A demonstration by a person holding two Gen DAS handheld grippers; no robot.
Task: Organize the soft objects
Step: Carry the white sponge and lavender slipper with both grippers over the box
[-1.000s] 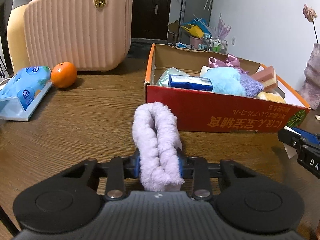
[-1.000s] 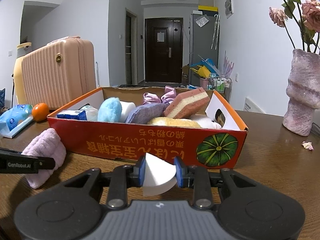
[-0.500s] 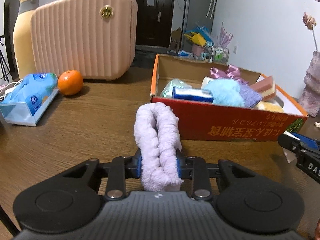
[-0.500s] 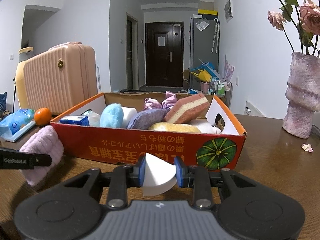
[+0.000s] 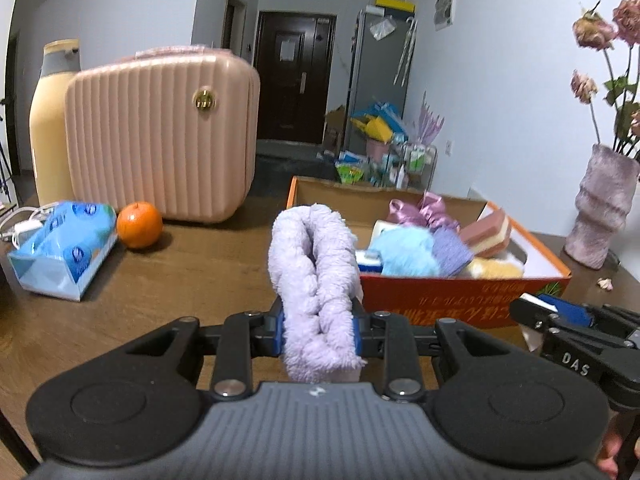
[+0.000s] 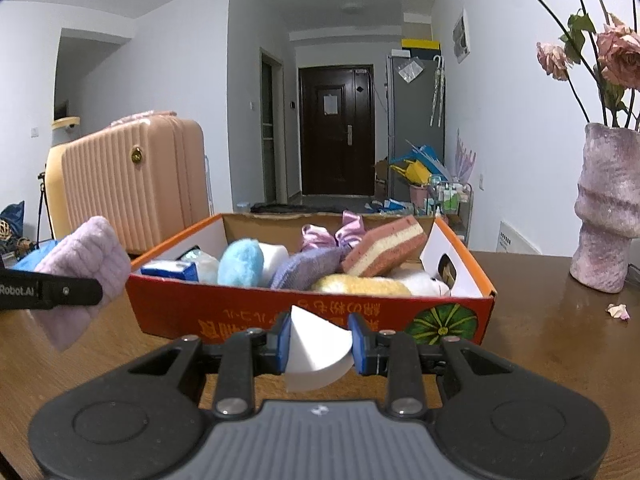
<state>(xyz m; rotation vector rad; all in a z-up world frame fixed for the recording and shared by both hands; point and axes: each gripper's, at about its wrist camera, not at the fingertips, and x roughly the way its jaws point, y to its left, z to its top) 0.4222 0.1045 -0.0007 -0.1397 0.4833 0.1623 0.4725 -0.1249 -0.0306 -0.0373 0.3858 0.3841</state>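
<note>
Left wrist view: left gripper [image 5: 319,330] pinches lilac fluffy cloth [image 5: 314,280]; right gripper [image 6: 319,345] pinches white sponge [image 6: 316,354].

Each fisheye view sits just behind its own claw and looks forward, tilted slightly down over the worktop [image 5: 200,264]. The left view faces the red box [image 5: 440,292] from its near left corner; the right view faces its long side [image 6: 280,312] closely. Both share the box, the pink suitcase [image 5: 160,144] and the dark door [image 6: 336,128].
</note>
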